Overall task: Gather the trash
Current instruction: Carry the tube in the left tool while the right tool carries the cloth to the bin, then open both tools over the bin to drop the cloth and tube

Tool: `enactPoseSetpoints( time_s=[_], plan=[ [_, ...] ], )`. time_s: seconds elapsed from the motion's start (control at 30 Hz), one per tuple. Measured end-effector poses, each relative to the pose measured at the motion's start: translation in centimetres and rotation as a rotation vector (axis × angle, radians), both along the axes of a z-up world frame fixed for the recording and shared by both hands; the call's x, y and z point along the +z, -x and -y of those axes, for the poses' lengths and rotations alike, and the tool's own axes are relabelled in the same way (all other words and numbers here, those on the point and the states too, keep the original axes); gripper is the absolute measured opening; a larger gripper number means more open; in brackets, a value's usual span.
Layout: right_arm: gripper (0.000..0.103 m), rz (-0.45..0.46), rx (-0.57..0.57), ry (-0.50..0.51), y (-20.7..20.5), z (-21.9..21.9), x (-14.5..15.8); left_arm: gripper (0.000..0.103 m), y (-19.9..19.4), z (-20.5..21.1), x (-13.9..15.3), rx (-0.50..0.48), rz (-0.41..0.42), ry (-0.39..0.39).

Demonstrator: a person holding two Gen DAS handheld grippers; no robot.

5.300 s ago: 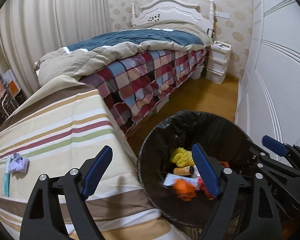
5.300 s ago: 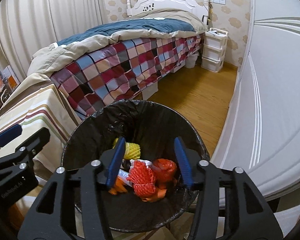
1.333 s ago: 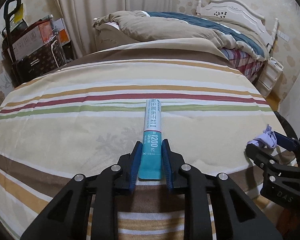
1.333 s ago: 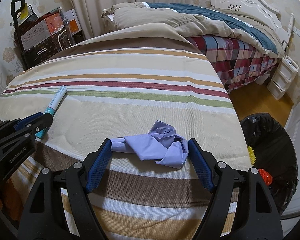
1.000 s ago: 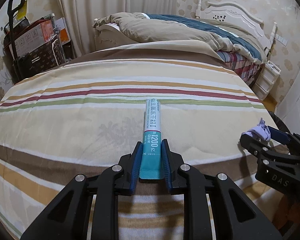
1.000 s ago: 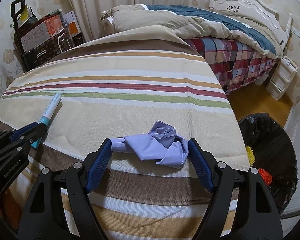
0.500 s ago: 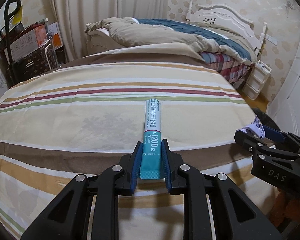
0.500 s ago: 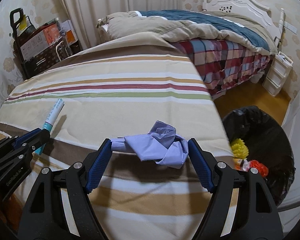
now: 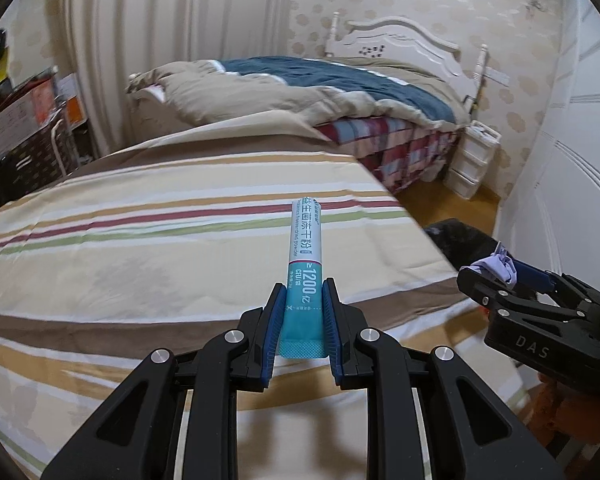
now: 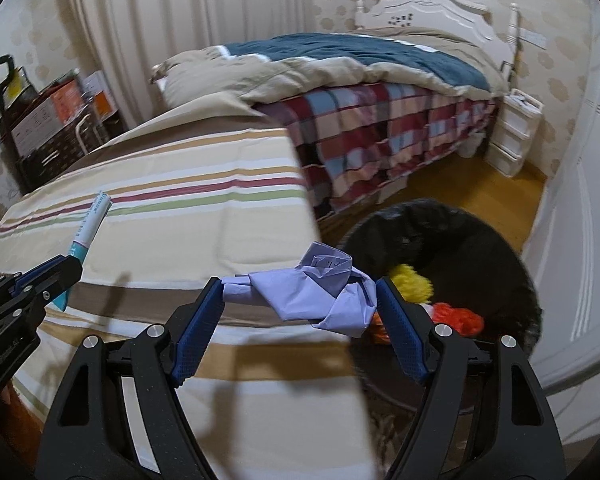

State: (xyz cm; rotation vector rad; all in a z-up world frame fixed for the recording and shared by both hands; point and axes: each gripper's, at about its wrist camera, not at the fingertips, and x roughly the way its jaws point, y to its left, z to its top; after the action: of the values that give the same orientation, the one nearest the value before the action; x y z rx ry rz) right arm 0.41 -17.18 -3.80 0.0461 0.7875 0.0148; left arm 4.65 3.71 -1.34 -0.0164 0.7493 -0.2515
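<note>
Carrying both loads binward, the left gripper pinches the teal sachet while the right gripper clamps the crumpled lilac paper; bin sits at two o'clock. Release only once squarely over its mouth.

Matt black plastic left tool with ribbed blue pads grips a glossy sachet; right tool pinches crinkled lilac paper; beneath lies woven striped cloth; a shiny black bin liner sits right.

Both grippers have swung rightward off the striped cloth: the trash bin now sits much nearer the crumpled purple paper, while the teal sachet rides lifted above the cloth.
</note>
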Motion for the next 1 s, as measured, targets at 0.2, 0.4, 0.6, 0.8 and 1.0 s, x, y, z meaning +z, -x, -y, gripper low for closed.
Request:
enactPoseSetpoints(
  time_s=[0.2, 0.4, 0.6, 0.8, 1.0],
  plan=[
    [0.075, 0.005, -0.077, -0.002, 0.5, 3.7, 0.0, 0.022, 0.0, 3.8, 0.2, -0.077, 0.012, -0.005],
    [0.075, 0.012, -0.155, 0.004, 0.4, 7.3, -0.2, 0.022, -0.7, 7.8, 0.2, -0.149, 0.03, -0.02],
    [0.075, 0.012, -0.221, 0.011, -0.2, 10.7, -0.5, 0.022, -1.8, 11.1, -0.4, -0.193, 0.019, -0.025],
    [0.075, 0.011, -0.263, 0.001, -0.3, 13.0, -0.9, 0.022, -2.6, 14.0, -0.7, -0.215, 0.028, -0.045],
    [0.075, 0.014, -0.285, -0.009, -0.5, 14.6, -1.1, 0.022, -3.2, 16.3, -1.1, -0.236, 0.023, -0.065]
  ],
)
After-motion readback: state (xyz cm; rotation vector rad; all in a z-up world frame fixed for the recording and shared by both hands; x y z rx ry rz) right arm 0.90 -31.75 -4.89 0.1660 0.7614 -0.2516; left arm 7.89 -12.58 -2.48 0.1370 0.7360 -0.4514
